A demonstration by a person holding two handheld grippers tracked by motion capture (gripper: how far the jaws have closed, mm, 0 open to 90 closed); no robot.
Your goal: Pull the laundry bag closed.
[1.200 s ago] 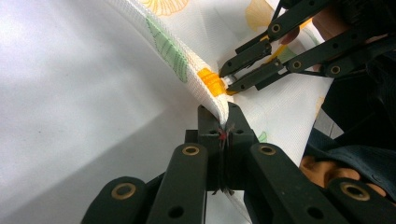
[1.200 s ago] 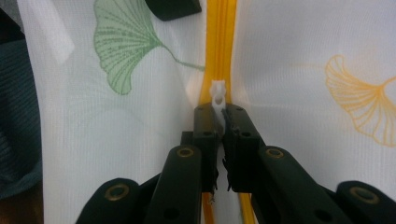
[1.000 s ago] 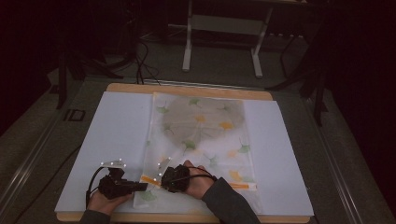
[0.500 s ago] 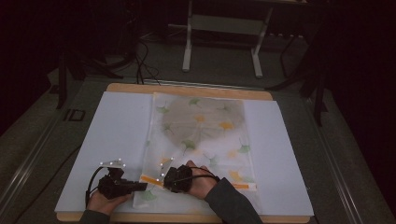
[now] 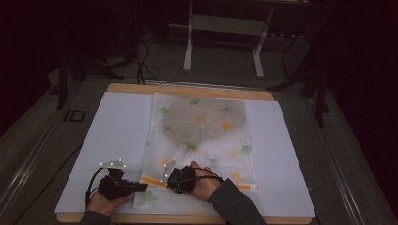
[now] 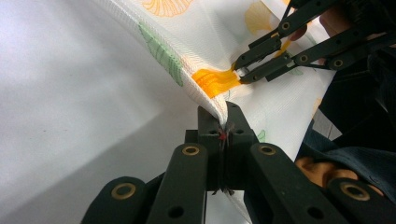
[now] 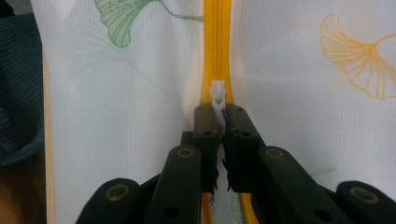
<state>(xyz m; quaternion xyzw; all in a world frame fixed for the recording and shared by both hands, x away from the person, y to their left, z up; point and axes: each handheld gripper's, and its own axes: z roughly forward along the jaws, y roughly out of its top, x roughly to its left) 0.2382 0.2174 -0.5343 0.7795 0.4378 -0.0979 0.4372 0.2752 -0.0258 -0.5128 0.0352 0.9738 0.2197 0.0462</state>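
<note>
Right gripper view: zipper pull (image 7: pixel 218 95) between gripper (image 7: pixel 219 112) jaws.

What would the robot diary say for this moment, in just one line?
left tongs: shut on mesh bag edge | right tongs: shut on white zipper pull | orange zipper: pull near bag's left end | hands: holding

You've got one mesh bag (image 5: pixel 202 136) flat on one white sheet (image 5: pixel 117 140), with one orange zipper (image 7: pixel 215 51) and one white pull tab (image 7: pixel 218 95) on that zipper. Two grippers at the bag's near edge: left gripper (image 5: pixel 143 187), right gripper (image 5: pixel 165 177).
</note>
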